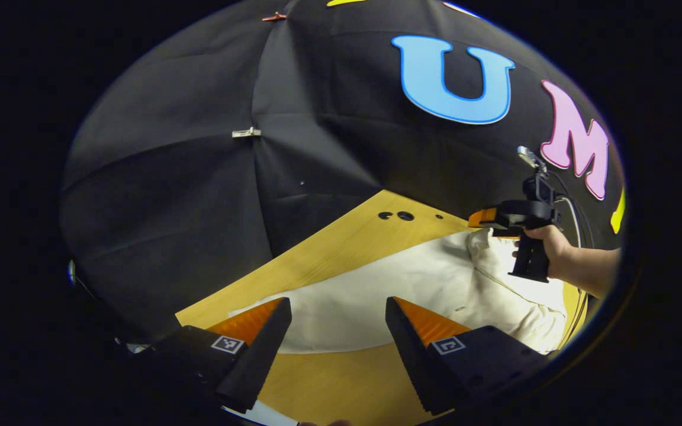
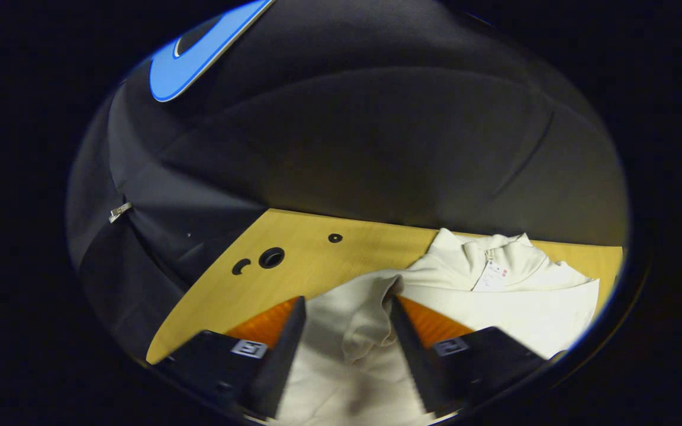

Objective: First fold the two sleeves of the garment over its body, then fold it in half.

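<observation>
Garment (image 1: 376, 296) lies cream across the yellow table (image 1: 341, 242), centre-right of frame, just beyond the spread left claw (image 1: 335, 331). Right claw (image 2: 344, 328), also spread, straddles a bunched sleeve (image 2: 367, 322) at lower centre.

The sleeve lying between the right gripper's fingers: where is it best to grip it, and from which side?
Probably the sleeve at its cuff end, from above. It lies bunched on the garment between the fingers of the open right gripper, so closing there should pinch it alone.
</observation>
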